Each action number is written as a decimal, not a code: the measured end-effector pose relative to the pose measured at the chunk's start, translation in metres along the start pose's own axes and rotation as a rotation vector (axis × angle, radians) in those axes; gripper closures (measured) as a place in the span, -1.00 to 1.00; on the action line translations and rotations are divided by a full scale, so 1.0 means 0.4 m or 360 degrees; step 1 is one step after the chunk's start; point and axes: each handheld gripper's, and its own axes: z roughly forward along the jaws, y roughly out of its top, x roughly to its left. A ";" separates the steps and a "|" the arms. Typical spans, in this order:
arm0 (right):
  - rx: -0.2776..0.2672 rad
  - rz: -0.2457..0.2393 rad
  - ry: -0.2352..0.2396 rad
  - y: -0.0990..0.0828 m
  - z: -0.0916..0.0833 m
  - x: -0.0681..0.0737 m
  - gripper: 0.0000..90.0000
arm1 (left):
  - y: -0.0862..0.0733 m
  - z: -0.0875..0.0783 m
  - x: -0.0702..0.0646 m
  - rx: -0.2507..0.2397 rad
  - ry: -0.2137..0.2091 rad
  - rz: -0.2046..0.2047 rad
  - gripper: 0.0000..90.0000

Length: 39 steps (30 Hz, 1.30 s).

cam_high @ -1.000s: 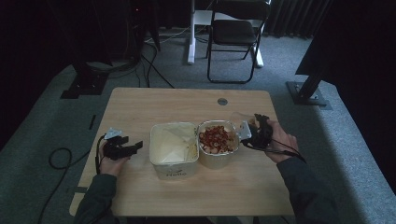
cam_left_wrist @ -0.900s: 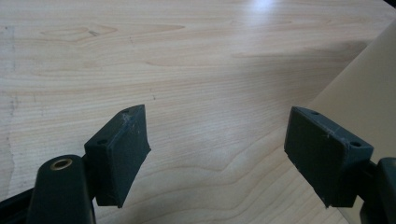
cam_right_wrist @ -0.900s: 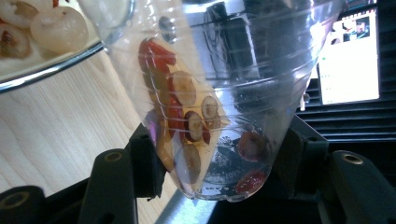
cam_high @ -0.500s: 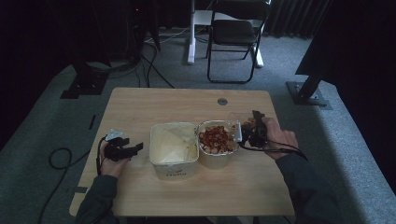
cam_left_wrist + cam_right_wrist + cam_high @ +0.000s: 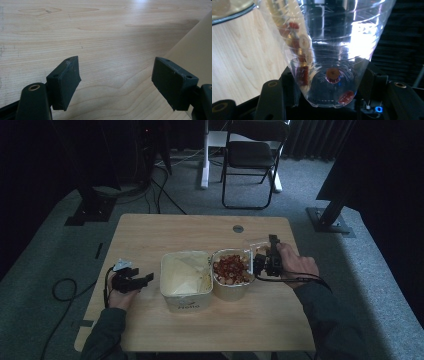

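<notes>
- Table (image 5: 150, 235): light wood, back half and both front corners bare, plenty of room to move; edges well clear of the things at the middle.
- Square tub (image 5: 185, 274): cream-coloured, mid-table, touching the bowl to its right; looks like stiff paper, probably light.
- Bowl (image 5: 231, 272): full of red and pale pieces, sits between tub and right gripper.
- Clear plastic cup (image 5: 329, 50): clamped in the right gripper (image 5: 265, 262) near its base, tipped toward the bowl just beside the bowl's rim; a few banana slices and red bits cling inside.
- Cup handling, my read: thin, light, slick and easily crushed; grip low near the base where the wall is stiffest, squeeze gently. Leftover pieces may stick and need a shake.
- Left gripper (image 5: 115, 82): jaws apart, nothing between them, low over bare table just left of the tub; jaws have just been closing a little.
- Risk: cup rim or right gripper could bump the bowl.
</notes>
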 end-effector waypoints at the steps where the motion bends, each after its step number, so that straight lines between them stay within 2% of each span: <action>1: 0.0001 -0.0003 -0.0014 0.002 -0.003 0.000 -0.05 | 0.000 0.000 0.000 0.0000 0.0000 0.0000 -0.49; 10: 0.0021 -0.0162 -0.0145 0.015 -0.016 0.001 -0.05 | -0.003 0.003 0.000 0.0001 0.0001 0.0002 -0.49; 17: 0.0020 -0.0258 -0.0230 0.028 -0.028 0.010 -0.05 | -0.004 0.003 -0.001 0.0002 0.0002 0.0002 -0.49; 21: 0.0016 -0.0288 -0.0260 0.033 -0.033 0.011 -0.05 | -0.004 0.003 -0.001 0.0003 0.0001 0.0002 -0.49; 28: 0.0017 -0.0318 -0.0278 0.032 -0.031 0.012 -0.05 | -0.005 0.004 -0.001 0.0003 0.0000 0.0000 -0.49; 31: -0.0006 -0.0262 -0.0261 0.033 -0.036 0.008 -0.05 | -0.005 0.005 -0.002 0.0004 -0.0001 0.0001 -0.49; 39: -0.0012 -0.0249 -0.0249 0.036 -0.038 0.006 -0.05 | -0.006 0.005 -0.001 0.0005 -0.0001 -0.0001 -0.49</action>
